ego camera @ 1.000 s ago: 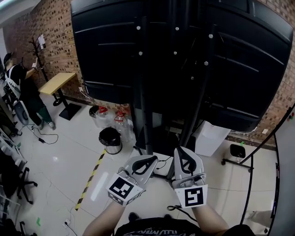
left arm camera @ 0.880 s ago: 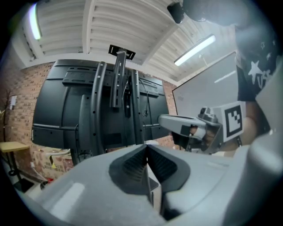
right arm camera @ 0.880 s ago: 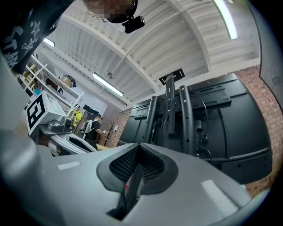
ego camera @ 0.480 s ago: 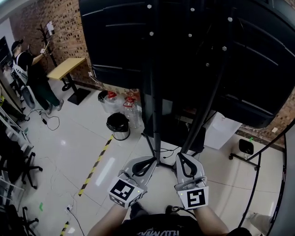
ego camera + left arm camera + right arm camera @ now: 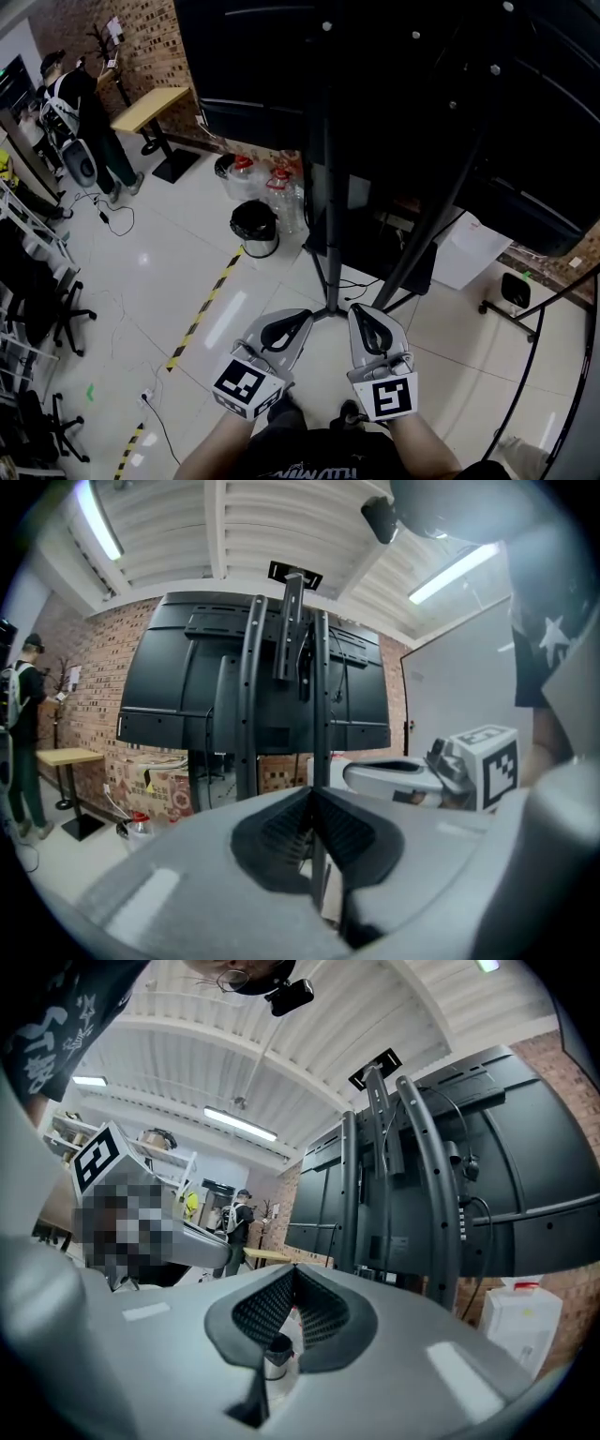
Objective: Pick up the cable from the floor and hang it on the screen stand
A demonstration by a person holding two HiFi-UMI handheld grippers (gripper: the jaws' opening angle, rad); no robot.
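Screen stand (image 5: 330,216), black tubular metal, glossy white floor tiles (image 5: 159,272)

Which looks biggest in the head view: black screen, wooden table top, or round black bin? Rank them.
1. Large black flat screen first.
2. Light wooden table top and round black bin look alike; the table's farther, so unranked.

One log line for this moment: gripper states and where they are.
left gripper: shut, empty | right gripper: shut, empty | position: side by side, facing screen stand
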